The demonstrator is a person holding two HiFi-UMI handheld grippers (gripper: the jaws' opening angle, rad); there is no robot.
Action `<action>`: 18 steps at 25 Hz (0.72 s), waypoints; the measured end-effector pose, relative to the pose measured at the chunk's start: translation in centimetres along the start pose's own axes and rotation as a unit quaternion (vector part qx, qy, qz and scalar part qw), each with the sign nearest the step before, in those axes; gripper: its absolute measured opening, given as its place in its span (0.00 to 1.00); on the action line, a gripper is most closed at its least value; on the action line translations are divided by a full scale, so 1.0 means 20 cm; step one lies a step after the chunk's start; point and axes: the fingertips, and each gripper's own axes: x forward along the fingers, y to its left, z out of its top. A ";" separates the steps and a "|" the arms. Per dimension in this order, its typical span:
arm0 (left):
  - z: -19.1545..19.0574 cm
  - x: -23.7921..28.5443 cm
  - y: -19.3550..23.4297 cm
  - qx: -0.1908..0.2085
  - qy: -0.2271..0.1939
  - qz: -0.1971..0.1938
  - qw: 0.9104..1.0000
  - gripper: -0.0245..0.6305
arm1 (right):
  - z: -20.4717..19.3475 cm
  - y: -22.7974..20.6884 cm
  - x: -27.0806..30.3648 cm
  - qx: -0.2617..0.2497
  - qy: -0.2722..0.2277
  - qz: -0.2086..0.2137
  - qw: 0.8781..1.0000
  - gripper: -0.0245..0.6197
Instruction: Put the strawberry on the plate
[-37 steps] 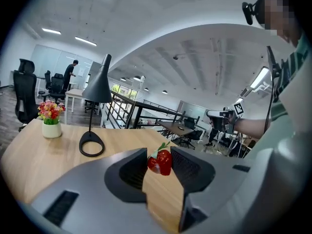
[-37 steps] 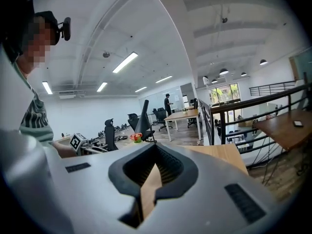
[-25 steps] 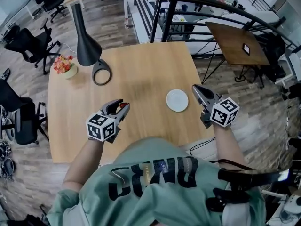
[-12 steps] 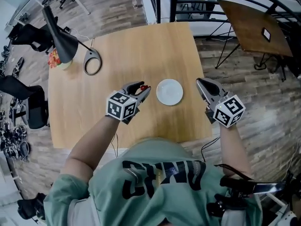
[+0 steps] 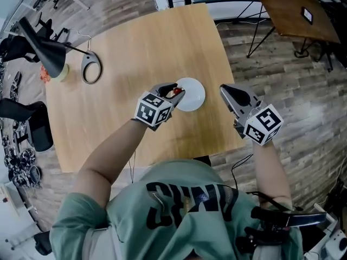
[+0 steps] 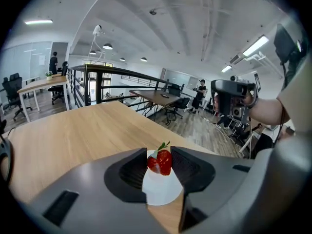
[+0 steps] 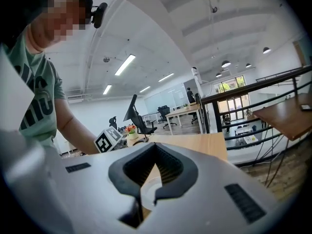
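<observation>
A red strawberry (image 5: 176, 91) with a green stalk sits pinched between the pads of my left gripper (image 5: 175, 90). It hangs over the left rim of the small white plate (image 5: 192, 95) on the wooden table (image 5: 135, 42). In the left gripper view the strawberry (image 6: 161, 162) shows between the fingertips of the left gripper (image 6: 161, 156), with the plate (image 6: 161, 193) below it. My right gripper (image 5: 224, 89) hovers just right of the plate, shut with nothing in it. Through the hollow of the right gripper (image 7: 155, 147) a bit of the plate (image 7: 148, 191) shows.
A black desk lamp (image 5: 43, 50) with its ring base (image 5: 91, 72) and a small flower pot (image 5: 57, 75) stand at the table's far left. A dark railing and a second wooden table (image 5: 295, 10) lie beyond the far right corner. Office chairs stand at the left.
My left gripper has carried the strawberry to the right across the table, from well left of the plate to its left rim. The right gripper has stayed beside the plate's right side.
</observation>
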 end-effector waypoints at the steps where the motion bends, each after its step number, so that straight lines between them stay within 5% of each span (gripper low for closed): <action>1: -0.02 0.03 -0.01 0.005 0.006 -0.002 1.000 0.27 | -0.01 0.00 0.00 0.003 0.001 0.000 1.000 0.05; 18: -0.21 0.33 -0.01 0.055 0.074 -0.005 0.996 0.27 | -0.19 -0.08 -0.07 0.028 0.010 -0.011 0.999 0.05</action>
